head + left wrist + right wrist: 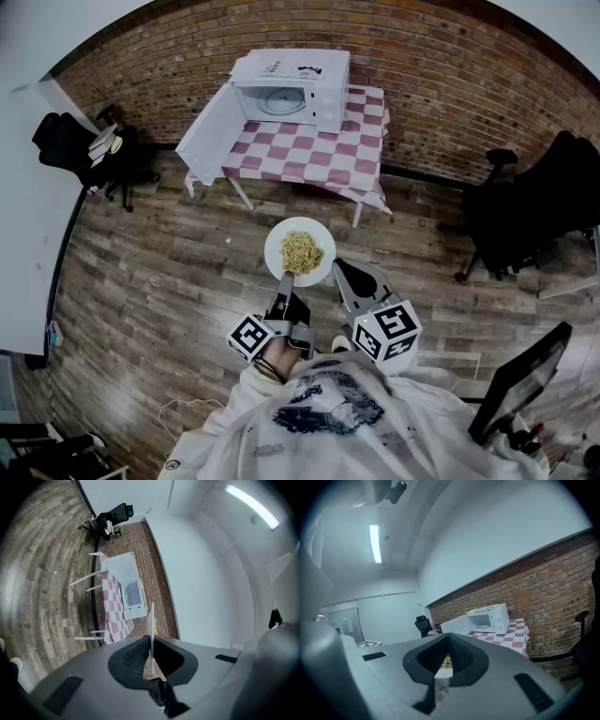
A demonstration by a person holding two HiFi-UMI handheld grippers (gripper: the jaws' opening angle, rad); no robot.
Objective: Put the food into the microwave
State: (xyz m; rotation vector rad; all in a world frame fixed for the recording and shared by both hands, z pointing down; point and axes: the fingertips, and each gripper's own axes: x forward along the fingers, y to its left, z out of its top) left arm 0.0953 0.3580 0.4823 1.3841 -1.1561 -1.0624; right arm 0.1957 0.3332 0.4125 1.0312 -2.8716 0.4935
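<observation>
1. Brick wall [450, 84] backs the checked table [309, 155], well ahead of you.
2. Microwave [291, 89] stands there, door open.
3. Carry step: plate [279, 236] of noodles [302, 251] hangs mid-air; walk it in level.
4. Your left gripper [284, 277] pinches its rim; right gripper [340, 267] seems closed, empty.

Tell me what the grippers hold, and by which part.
The left gripper clamps the plate of noodles by its near rim; whether the right gripper grips it is unclear.

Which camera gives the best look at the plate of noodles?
The head view: the whole plate and noodles from above. The left gripper view shows its rim edge-on between the left tongs; the right gripper view, a sliver.
</observation>
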